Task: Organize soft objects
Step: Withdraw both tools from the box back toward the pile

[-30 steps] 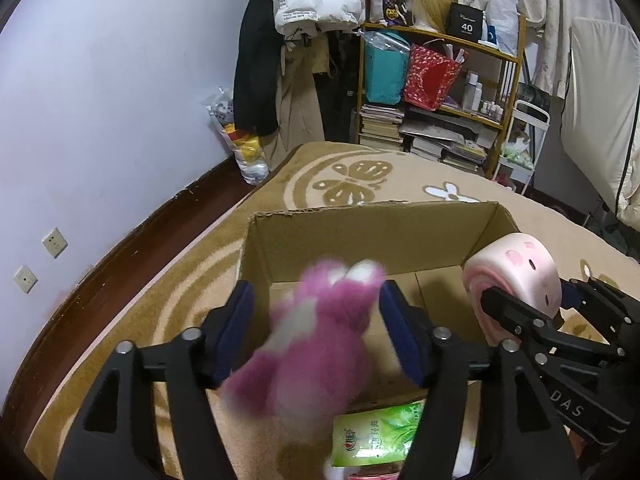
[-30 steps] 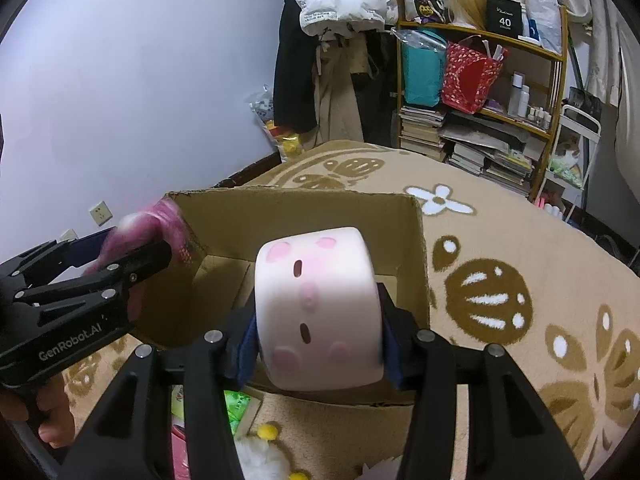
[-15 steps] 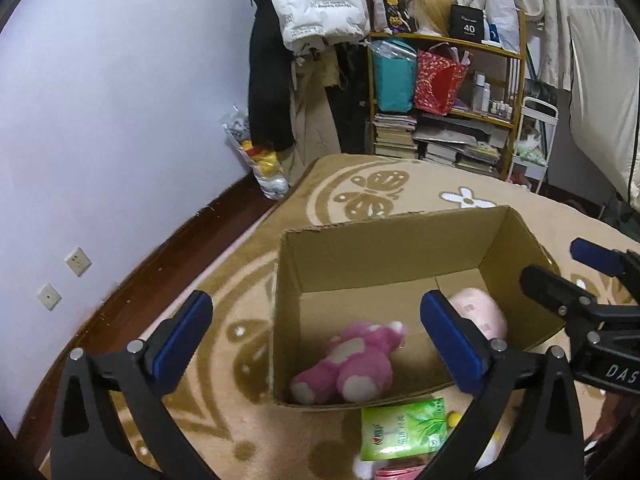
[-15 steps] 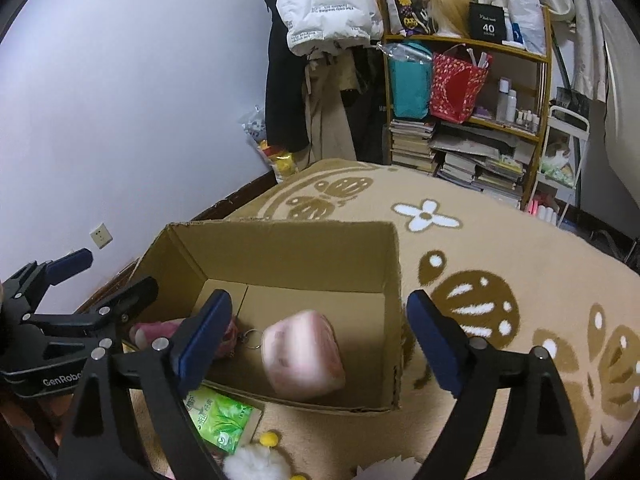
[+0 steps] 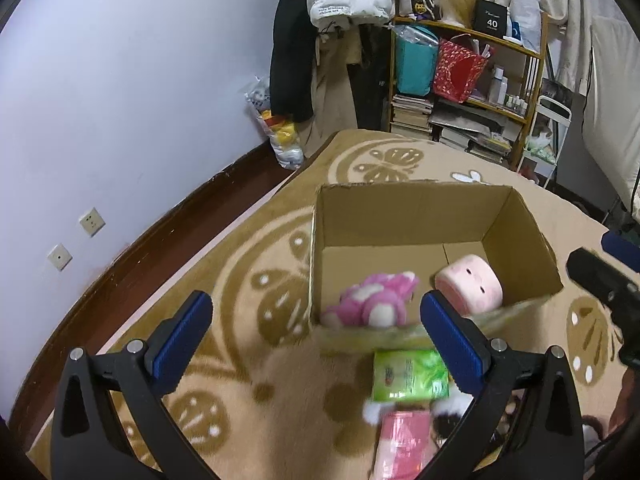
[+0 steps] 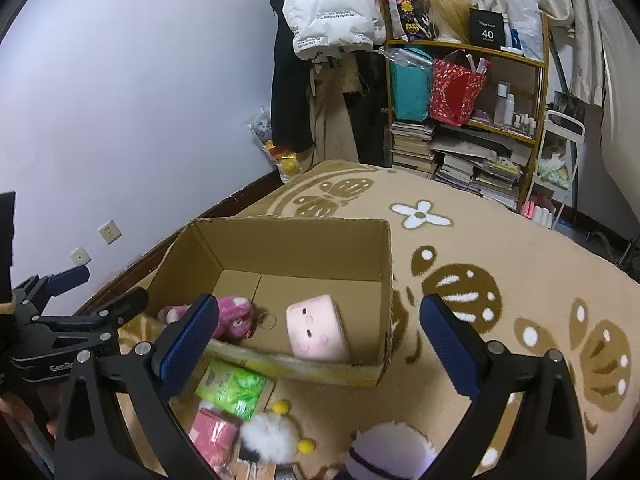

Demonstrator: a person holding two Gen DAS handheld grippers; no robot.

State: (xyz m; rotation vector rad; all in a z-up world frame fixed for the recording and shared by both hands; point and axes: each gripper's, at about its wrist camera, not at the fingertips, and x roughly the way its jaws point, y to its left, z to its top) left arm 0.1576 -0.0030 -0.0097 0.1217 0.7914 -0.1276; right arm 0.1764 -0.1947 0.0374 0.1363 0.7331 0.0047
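An open cardboard box point(image 5: 404, 216) point(image 6: 292, 244) stands on the carpet. Inside it lie a pink plush bear point(image 5: 372, 304) point(image 6: 234, 316) on the left and a pale pink square plush with a face point(image 5: 470, 286) point(image 6: 318, 330) on the right. My left gripper point(image 5: 316, 340) is open and empty, above the carpet in front of the box. My right gripper point(image 6: 320, 344) is open and empty, above the box's near edge. In front of the box lie a green tissue pack point(image 5: 408, 374) point(image 6: 232, 388), a pink pack point(image 5: 404, 440) point(image 6: 212, 434), a white fluffy toy point(image 6: 270, 438) and a white-and-purple plush point(image 6: 386, 454).
The patterned beige carpet point(image 6: 500, 280) covers the floor. A cluttered wooden shelf point(image 5: 468, 92) and hanging coats point(image 5: 292, 40) stand at the far wall. A plastic bag of toys point(image 5: 276, 128) leans by the wall. Dark wooden floor point(image 5: 152, 264) runs along the left.
Both grippers opened and dropped the pink bear and the square plush into the box. Both have pulled back and up from the box since then.
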